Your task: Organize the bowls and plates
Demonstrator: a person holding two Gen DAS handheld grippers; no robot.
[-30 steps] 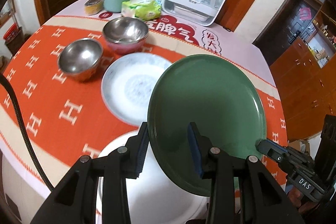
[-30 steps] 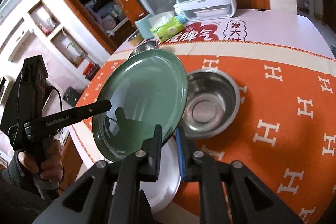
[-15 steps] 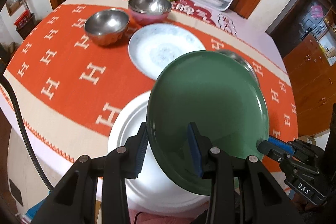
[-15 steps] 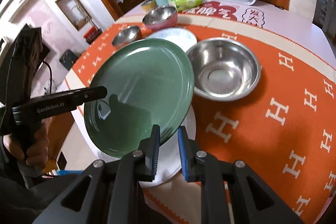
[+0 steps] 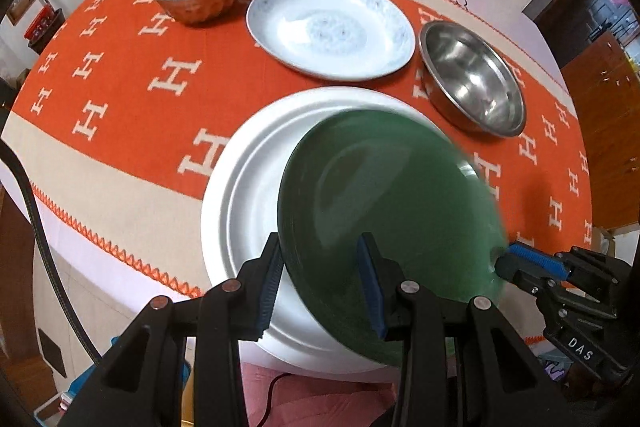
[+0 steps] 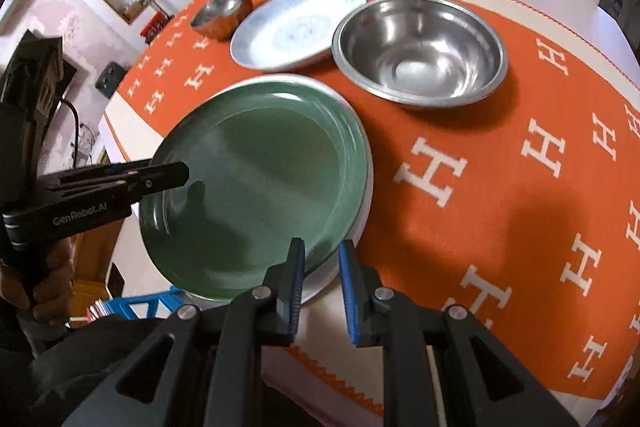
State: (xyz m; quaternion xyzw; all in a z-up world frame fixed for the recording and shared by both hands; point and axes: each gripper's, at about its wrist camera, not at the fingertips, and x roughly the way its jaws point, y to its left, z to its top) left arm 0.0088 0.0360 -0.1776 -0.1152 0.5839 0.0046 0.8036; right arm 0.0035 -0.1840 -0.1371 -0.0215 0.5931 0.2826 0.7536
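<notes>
Left gripper (image 5: pixel 320 267) is pinching the near rim of the round, glossy green plate (image 6: pixel 256 187). Right gripper (image 6: pixel 322 259) is closing on the opposite rim. Having hung steeply tilted a second ago, the green plate is now flattening low over the large round white plate (image 5: pixel 240 187), so stacking is nearly complete. Contact between the two plates is hidden, and the far green edge is blurring.

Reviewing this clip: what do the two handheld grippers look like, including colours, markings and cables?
Both are black, angular two-finger tools with silver pivot screws and blue ribbed pads. The left gripper trails a black cable and reads "GenRobot.AI" on its side; the right gripper is marked "DAS".
</notes>
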